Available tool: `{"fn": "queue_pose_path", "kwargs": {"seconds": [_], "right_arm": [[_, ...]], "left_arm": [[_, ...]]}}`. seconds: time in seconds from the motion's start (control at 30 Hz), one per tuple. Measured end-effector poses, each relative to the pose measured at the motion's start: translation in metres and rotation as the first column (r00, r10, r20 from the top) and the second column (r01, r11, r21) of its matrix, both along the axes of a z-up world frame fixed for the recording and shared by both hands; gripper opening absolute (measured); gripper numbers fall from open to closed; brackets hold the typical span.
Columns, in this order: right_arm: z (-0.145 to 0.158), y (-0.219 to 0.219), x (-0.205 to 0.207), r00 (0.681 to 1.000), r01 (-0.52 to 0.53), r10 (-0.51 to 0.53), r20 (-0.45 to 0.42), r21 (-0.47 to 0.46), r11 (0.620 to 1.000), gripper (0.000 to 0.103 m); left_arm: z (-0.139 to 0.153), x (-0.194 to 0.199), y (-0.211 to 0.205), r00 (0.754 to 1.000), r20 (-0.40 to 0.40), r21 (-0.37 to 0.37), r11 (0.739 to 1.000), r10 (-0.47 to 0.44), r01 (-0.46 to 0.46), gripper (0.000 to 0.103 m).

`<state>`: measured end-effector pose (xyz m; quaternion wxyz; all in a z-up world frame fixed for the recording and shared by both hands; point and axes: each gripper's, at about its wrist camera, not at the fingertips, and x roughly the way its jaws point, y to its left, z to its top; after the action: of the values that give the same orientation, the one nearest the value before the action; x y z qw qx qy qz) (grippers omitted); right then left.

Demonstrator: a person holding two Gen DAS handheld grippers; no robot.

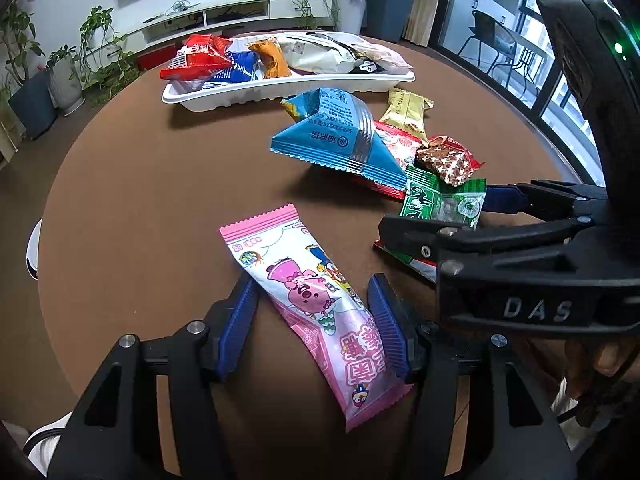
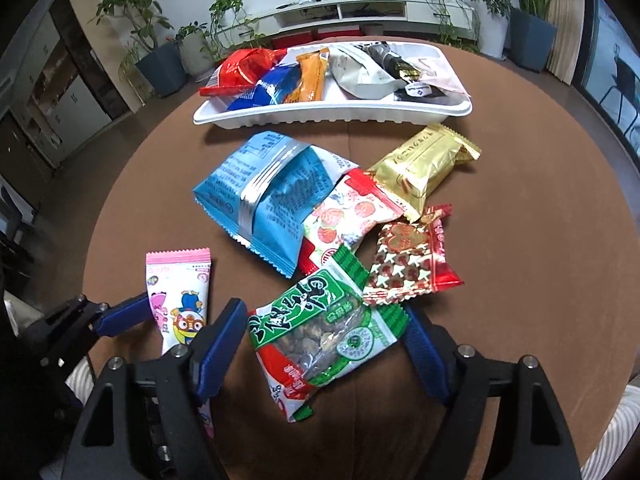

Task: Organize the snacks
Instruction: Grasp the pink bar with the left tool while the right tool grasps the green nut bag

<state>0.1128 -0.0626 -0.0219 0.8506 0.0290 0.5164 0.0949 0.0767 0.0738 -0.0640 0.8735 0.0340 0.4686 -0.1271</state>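
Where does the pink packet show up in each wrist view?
Left wrist: pink packet at bottom centre, between the left gripper's fingers.
Right wrist: pink packet at lower left, partly behind the right gripper's finger.
Shared landmark: white tray at the table's far side.

Long pink-and-white cartoon-print snack packet (image 1: 316, 308) lies flat on the brown table, near edge. Green-and-red peanut packet (image 2: 320, 336) sits right of it, its far end overlapped by a red star-print packet (image 2: 408, 268). Blue foil bag (image 2: 264, 196), strawberry-print packet (image 2: 352, 216) and gold packet (image 2: 424, 168) are piled before a white plastic tray (image 2: 332, 114) part-filled with snacks.
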Motion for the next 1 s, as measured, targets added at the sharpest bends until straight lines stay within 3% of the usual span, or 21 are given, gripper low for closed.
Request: {"fn": "queue_pose_path", "kwargs": {"seconds": [0.23,0.43,0.57,1.0], "right_arm": [[-0.001,0.0,-0.008,0.997,-0.077,0.079,0.024,-0.077,0.994,0.069],[-0.001,-0.022,-0.016,0.992,-0.125,0.126,0.002,-0.129,0.984,0.069],[0.0,-0.044,-0.025,0.995,-0.103,0.104,-0.004,-0.154,0.983,0.069],[0.017,-0.076,-0.049,1.0,0.02,-0.019,0.025,-0.041,0.999,0.069]], "left_arm": [[0.0,-0.002,0.001,1.0,0.0,-0.004,1.0,0.003,-0.003,0.061],[-0.001,-0.003,0.0,1.0,0.001,-0.005,1.0,-0.003,0.003,0.062],[-0.001,-0.004,-0.002,1.0,0.004,0.007,1.0,-0.003,0.003,0.062],[-0.002,-0.003,-0.004,1.0,0.007,0.017,1.0,-0.001,0.001,0.066]]}}
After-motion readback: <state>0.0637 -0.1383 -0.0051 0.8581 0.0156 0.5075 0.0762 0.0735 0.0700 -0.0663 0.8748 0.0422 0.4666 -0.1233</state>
